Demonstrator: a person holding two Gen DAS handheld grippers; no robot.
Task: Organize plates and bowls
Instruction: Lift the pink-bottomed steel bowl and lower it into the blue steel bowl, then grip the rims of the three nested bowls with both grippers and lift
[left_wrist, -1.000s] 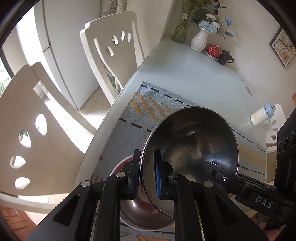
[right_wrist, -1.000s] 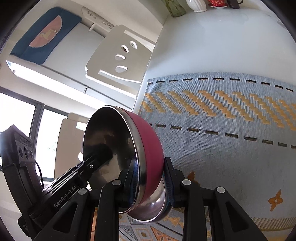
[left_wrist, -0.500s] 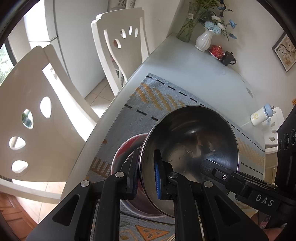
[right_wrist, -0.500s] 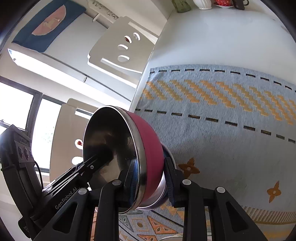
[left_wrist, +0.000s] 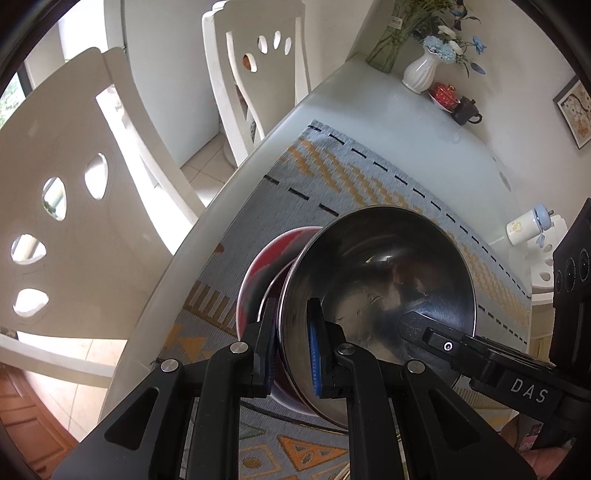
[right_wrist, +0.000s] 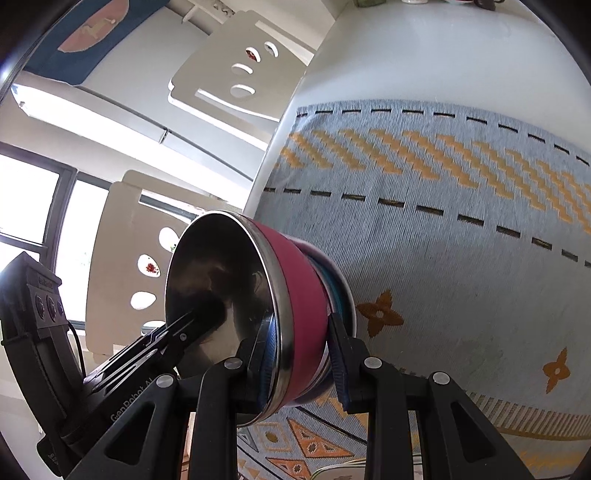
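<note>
Slippage is the risk: both the left gripper (left_wrist: 291, 354) and right gripper (right_wrist: 299, 354) have fingers clamped on the tilted red bowl (right_wrist: 303, 306) rim, nesting it into the lower bowl (left_wrist: 258, 273) above the bench (left_wrist: 388, 147) cloth (right_wrist: 424, 221), and uneven pull twists it loose.

- "DAS" in pale letters on the black body of the right gripper (left_wrist: 528, 389), seen from the left wrist.
- "GenRobot.AI", partly hidden, on the black body of the left gripper (right_wrist: 131, 404), seen from the right wrist.

Both wrist views look down close along their fingers; both share the bowl (left_wrist: 376, 295) (right_wrist: 236, 295) and runner (left_wrist: 369, 184) (right_wrist: 443, 221)
</note>
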